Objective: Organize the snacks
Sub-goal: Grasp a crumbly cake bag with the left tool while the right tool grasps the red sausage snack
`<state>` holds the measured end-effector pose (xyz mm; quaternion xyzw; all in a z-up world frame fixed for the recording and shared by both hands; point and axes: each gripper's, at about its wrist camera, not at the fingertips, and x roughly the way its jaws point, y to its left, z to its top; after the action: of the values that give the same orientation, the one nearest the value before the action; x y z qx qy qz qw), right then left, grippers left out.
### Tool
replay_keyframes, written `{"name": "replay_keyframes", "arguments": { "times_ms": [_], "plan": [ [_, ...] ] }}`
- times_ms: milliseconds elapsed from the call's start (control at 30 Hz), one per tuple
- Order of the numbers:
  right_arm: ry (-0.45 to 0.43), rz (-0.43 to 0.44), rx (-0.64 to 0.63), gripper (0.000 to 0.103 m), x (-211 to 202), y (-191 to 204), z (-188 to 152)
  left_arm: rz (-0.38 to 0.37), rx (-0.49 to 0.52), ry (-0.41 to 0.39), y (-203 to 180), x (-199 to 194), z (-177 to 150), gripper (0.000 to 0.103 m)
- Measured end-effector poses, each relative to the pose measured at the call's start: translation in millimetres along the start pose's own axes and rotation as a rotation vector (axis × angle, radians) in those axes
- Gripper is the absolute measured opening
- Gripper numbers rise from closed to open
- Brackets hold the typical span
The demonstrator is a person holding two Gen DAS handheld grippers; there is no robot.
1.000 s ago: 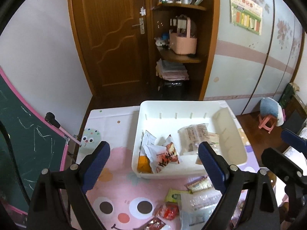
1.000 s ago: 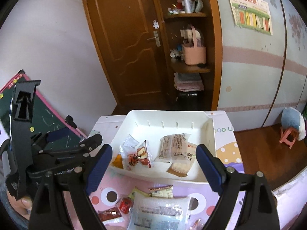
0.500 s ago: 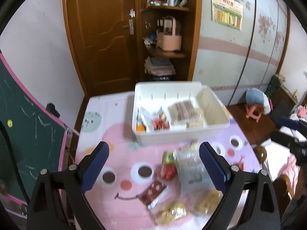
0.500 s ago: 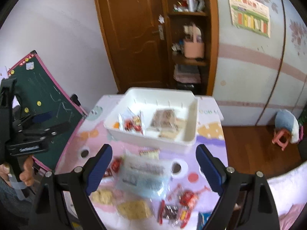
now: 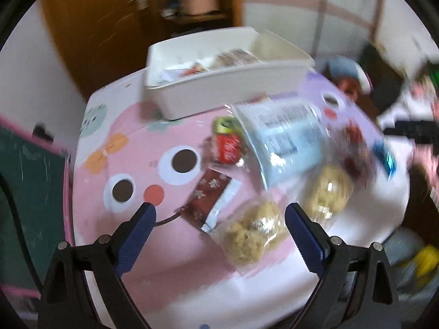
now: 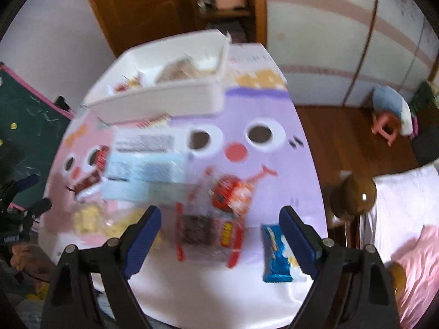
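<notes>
Lying loose on the cartoon-face table mat (image 5: pixel 131 148), snack packets spread in front of the white bin (image 5: pixel 219 87), which holds a few packets at the mat's far end. Dark red bar wrapper (image 5: pixel 211 197) sits just beside a clear bag of pale cookies (image 5: pixel 252 230); large clear pouch (image 5: pixel 285 137) lies nearer the bin. Left gripper (image 5: pixel 219 213) hangs above them, jaws spread, empty. Right gripper (image 6: pixel 219 216) also gapes wide, empty, over a red-edged packet (image 6: pixel 208 238); blue packet (image 6: pixel 275 252) beside it. Both views blurred.
</notes>
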<state>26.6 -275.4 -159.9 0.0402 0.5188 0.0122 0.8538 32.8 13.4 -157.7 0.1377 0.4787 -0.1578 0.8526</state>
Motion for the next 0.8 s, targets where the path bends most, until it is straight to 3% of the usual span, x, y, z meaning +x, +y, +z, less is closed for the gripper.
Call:
{"name": "replay_keyframes", "arguments": {
  "times_ms": [133,300,433,600,700,800],
  "plan": [
    [0.016,0.0,0.037,0.088,18.2,-8.8,-1.4,-0.007,0.174,0.034,-24.2,21.3,-6.8,0.095],
    [0.055,0.014,0.072,0.088,47.8,-14.4,9.3,0.009,0.286,0.092,-34.0,49.3,-8.5,0.094],
    [0.097,-0.005,0.061,0.087,69.5,-11.9,14.2,-0.008,0.312,0.104,-36.4,58.0,-6.2,0.092],
    [0.172,0.008,0.048,0.068,93.5,-6.6,14.1,-0.053,0.31,0.126,-39.3,63.6,-3.9,0.077],
    [0.169,0.011,0.046,0.062,95.4,-3.5,14.6,-0.09,0.274,0.15,-36.9,66.7,-2.9,0.077],
    [0.168,0.002,0.036,0.059,95.6,-1.9,14.9,-0.173,0.232,0.215,-31.8,73.4,-4.5,0.077]
  ]
}}
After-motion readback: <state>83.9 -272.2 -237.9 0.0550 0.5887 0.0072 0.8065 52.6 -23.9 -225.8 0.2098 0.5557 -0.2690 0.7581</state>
